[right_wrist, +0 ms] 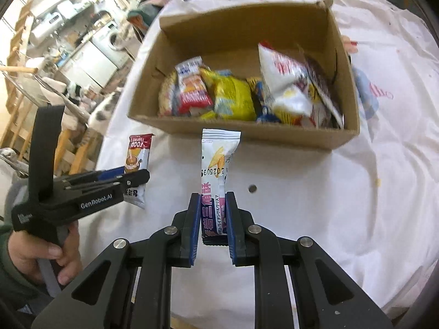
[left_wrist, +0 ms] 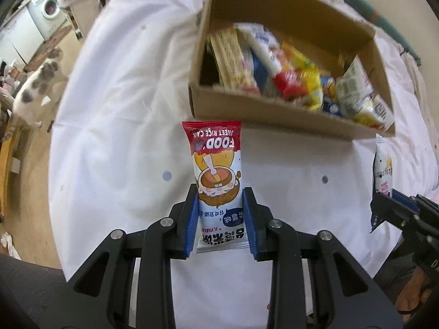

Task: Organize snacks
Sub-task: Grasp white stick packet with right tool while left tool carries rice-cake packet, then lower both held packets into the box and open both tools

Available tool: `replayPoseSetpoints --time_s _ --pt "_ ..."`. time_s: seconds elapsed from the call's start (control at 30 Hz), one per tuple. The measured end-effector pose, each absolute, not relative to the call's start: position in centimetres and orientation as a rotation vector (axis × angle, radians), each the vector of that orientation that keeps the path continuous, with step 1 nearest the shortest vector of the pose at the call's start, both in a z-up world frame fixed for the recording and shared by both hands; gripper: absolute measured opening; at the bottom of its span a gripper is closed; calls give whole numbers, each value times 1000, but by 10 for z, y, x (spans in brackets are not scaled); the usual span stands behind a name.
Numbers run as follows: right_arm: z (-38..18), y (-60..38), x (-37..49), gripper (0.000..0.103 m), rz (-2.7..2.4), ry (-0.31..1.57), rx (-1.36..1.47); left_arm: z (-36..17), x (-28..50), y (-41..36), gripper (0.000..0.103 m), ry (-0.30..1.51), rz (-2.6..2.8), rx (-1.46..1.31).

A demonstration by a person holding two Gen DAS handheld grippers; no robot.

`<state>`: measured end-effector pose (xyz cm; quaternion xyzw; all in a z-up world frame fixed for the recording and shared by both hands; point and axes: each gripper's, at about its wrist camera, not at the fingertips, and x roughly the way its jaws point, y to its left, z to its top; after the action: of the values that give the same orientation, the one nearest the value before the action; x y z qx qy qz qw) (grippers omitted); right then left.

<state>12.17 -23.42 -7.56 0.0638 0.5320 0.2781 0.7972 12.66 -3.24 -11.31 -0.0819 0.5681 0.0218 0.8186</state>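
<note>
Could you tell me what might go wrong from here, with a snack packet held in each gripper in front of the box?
1. The cardboard box is already crowded, so packets may not seat.
2. The rice cake packet is held at its lower end by the left gripper; it may swing.
3. The cat nearby could interfere.

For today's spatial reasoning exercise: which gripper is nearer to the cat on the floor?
Left. The left gripper, holding the rice cake packet, is on the cat's side of the table; the right gripper, holding the white-and-pink packet, sits farther across.
</note>
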Motion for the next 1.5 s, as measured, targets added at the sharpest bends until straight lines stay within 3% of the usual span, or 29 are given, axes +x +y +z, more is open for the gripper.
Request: replayPoseSetpoints --time_s 0.43,1.0,1.3,1.5 --pt "-26 -226 129 18 634 926 275 -43 104 -4 27 890 168 -204" --pt "-20 -258 191 18 530 887 365 7 180 2 27 785 91 -160" --pt "-42 -279 221 18 444 929 452 -24 214 5 27 834 -44 -227" --pt "-55 -267 225 19 449 969 421 -50 227 2 27 965 -58 -237"
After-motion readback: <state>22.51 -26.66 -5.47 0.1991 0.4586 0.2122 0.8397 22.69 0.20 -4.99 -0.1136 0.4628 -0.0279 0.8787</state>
